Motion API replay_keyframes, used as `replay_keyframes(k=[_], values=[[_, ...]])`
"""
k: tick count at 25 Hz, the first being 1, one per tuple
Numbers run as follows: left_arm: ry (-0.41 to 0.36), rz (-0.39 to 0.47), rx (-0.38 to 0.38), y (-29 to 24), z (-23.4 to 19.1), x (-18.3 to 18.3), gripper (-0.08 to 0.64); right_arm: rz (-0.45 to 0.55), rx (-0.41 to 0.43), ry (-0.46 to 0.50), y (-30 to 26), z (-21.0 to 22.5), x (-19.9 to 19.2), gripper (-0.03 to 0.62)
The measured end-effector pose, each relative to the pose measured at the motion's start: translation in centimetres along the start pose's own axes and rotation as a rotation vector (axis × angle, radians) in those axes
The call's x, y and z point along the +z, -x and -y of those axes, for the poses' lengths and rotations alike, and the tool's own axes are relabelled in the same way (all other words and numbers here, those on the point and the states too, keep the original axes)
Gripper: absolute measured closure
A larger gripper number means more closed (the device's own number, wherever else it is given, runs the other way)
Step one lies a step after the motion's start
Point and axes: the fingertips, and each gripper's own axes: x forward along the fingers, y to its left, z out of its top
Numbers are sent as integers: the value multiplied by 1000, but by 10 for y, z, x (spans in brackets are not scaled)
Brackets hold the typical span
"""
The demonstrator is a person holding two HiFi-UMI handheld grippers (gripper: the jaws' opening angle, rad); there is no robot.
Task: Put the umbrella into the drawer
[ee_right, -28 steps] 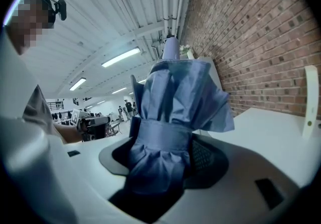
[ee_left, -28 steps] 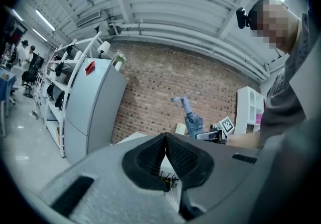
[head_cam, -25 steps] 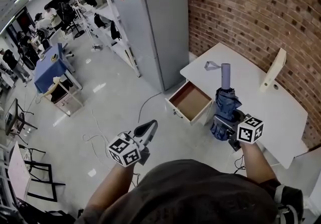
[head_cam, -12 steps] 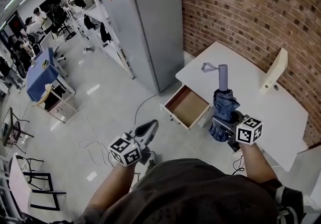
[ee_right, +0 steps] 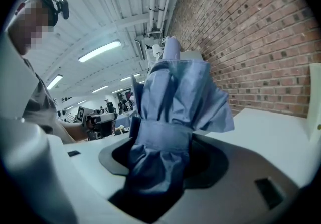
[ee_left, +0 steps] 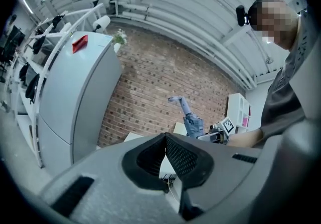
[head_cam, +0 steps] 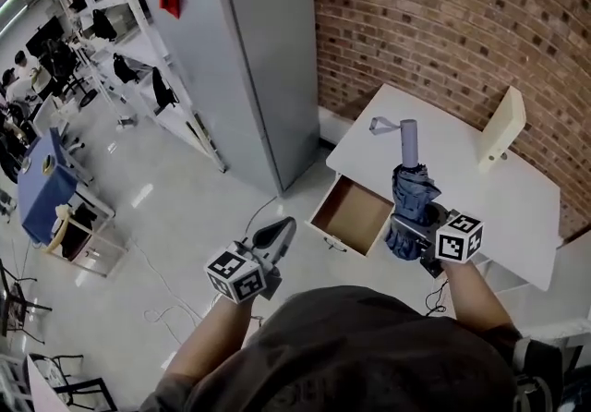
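A folded blue umbrella [head_cam: 412, 201] stands upright, handle [head_cam: 407, 137] up, with my right gripper [head_cam: 407, 235] shut on its lower part. It hangs above the front edge of the white table [head_cam: 480, 187], just right of the open drawer [head_cam: 355, 213], whose brown inside is bare. In the right gripper view the umbrella [ee_right: 172, 109] fills the space between the jaws of the right gripper [ee_right: 161, 148]. My left gripper [head_cam: 280, 229] is shut on nothing, held over the floor left of the drawer. From the left gripper [ee_left: 165, 138] view the umbrella [ee_left: 192, 121] shows far off.
A tall grey fridge [head_cam: 250, 50] stands left of the table against the brick wall [head_cam: 462, 22]. A pale board [head_cam: 500, 127] leans at the table's back. White shelving [head_cam: 120, 41] runs along the left. A cable [head_cam: 175, 295] trails over the floor.
The head view has swung left to right: drawer and table now sit closer under the umbrella. Both grippers keep their pose, the umbrella still held upright.
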Motion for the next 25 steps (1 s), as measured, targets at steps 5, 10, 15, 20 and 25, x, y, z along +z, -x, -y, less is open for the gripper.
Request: replay_keyframes(k=[5,10,15,20,25], values=[[-2,-41,-64,4,-64,12,561,2,-80,-28,-47,-8,14,339],[-1,-64,-85,-19,-93,4,561,-40,-108,-16,-64,3,17,339],[30,-74,-51,-51,-95,-9,561,-122,-81,-22,-72,35,3,340],[83,-69,6,-76,-95,-26,561,-221,-25,-30,-91,63,-22,341],[114,-78,51,-96,-105,-56,561,-340,22,-54,-115,85,-73,341]])
